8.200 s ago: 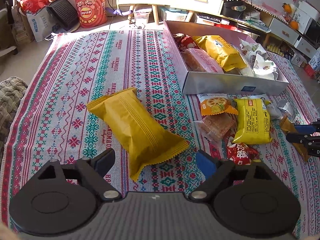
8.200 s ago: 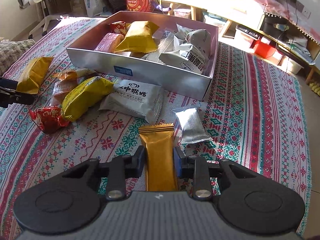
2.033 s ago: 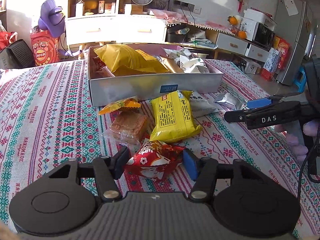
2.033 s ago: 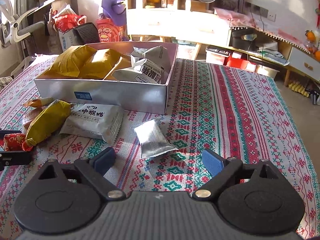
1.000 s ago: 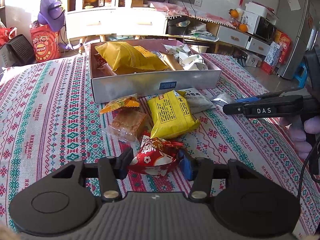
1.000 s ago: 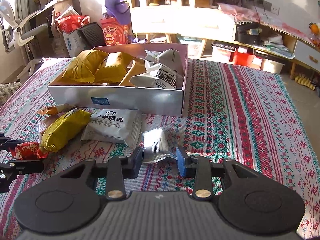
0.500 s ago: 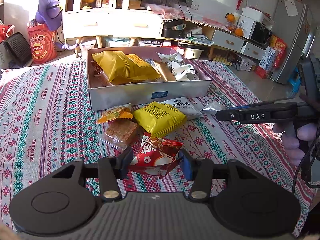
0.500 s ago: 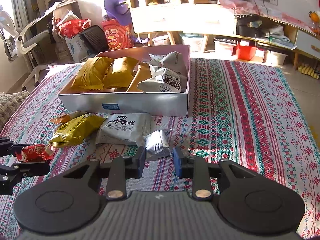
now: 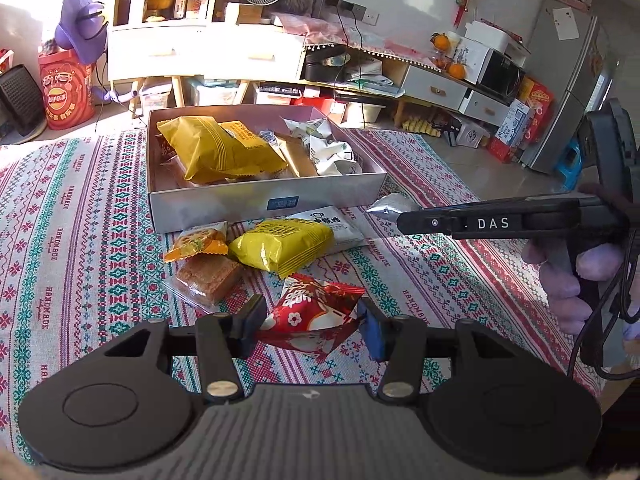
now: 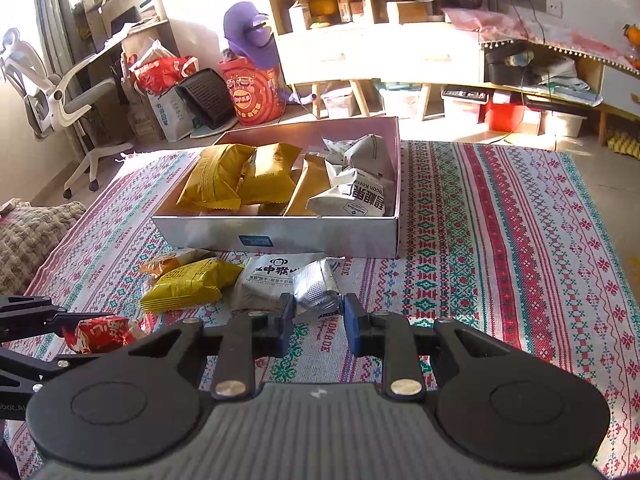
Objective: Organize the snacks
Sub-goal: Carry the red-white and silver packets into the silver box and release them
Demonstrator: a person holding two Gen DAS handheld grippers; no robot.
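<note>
Two tools, both loaded. Left tool (image 9: 310, 322) clamps a red snack packet (image 9: 314, 314) between its fingers, held above the patterned cloth (image 9: 72, 240); hard to say from this angle how far off the cloth it is. Right tool (image 10: 318, 314) is closed on a small silver packet (image 10: 316, 290), also raised, near the front wall of the snack box (image 10: 304, 236).

Box sits far centre on the cloth, open top. Inside: big yellow bag (image 9: 216, 148) on the left, second yellow pack (image 10: 272, 172) beside it, brown-gold stick pack (image 10: 306, 188) in the middle, white wrappers (image 10: 356, 184) piled on the right.

Loose on the cloth just in front of the box: orange packet (image 9: 198, 240), clear-wrapped brown cake (image 9: 206, 276) near it, yellow packet (image 9: 284, 246) touching a white monkey-print packet (image 10: 272, 276). All four lie close together, left of the silver packet.

Gloved hand (image 9: 568, 276) grips the right tool's handle at the right edge of the left view.
</note>
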